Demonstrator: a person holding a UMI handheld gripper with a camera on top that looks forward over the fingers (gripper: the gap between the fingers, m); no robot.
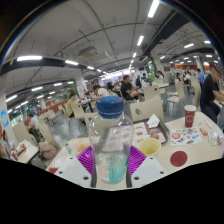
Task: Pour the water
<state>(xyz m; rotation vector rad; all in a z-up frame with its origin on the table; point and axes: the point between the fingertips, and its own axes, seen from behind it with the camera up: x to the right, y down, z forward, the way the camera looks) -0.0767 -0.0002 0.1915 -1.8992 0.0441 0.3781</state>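
While the tool (111, 160) clenches it between both pads, water bottle (110, 135), blue-capped, stands upright, long axis vertical, directly ahead. Yellow cup (149, 147): on desk (190, 140), just beside bottle, to its right; likely pour target.

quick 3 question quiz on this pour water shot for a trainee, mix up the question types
1. True or false: the water bottle has its blue cap on.
2. What stands just beside the bottle, to the right? A) yellow cup B) kettle C) plate
3. Fill in: the red cup stands farther off on the ____.

Key: 1 true. 2 A. 3 table. The gripper is shut on the bottle.
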